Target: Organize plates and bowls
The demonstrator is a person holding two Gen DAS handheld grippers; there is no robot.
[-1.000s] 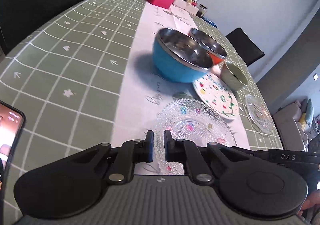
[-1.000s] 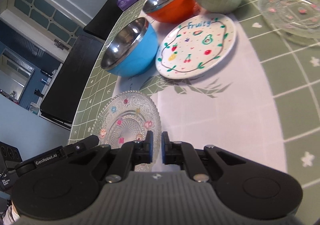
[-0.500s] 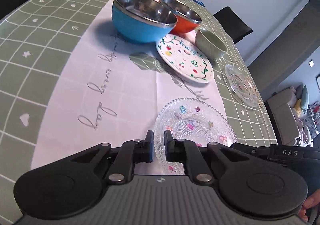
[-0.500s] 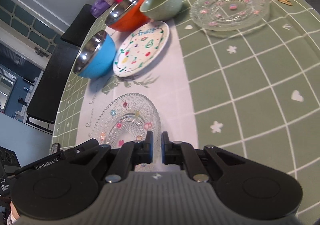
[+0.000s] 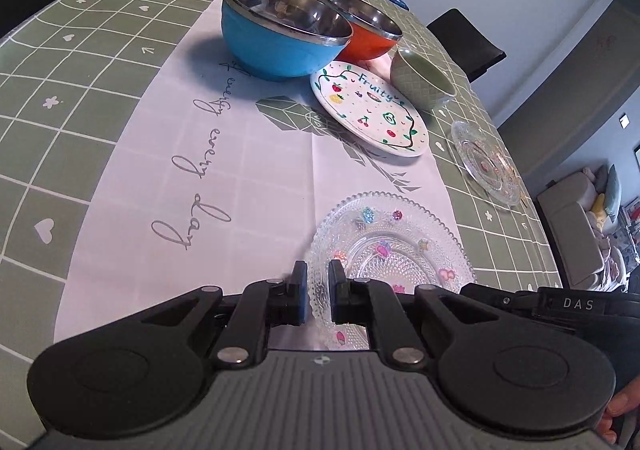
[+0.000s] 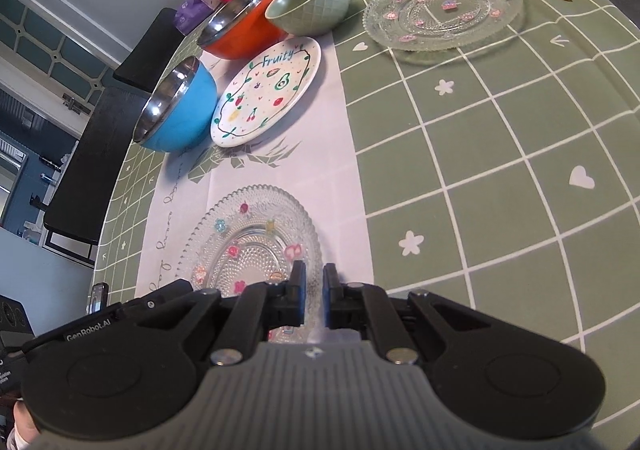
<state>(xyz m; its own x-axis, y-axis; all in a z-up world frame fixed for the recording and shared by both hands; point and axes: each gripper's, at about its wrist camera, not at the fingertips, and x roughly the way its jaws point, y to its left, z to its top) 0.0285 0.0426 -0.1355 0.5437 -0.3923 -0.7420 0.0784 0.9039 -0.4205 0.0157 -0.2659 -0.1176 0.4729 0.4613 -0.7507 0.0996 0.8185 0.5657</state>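
The left gripper point(image 5: 318, 292) is clamped on the left rim of a clear beaded glass plate with coloured flower decals point(image 5: 390, 246), near the table's near edge. The right gripper point(image 6: 314, 296) grips the same plate's opposite rim. Farther along the white runner of the green checked tablecloth point(image 5: 100, 89), left to right: a blue steel-lined bowl point(image 5: 280, 37), an orange steel-lined bowl point(image 5: 362, 29), a white "Fruity" plate point(image 5: 370, 107), a pale green ceramic bowl point(image 5: 424, 79) — then a second clear glass plate point(image 6: 444, 11) toward the right edge.
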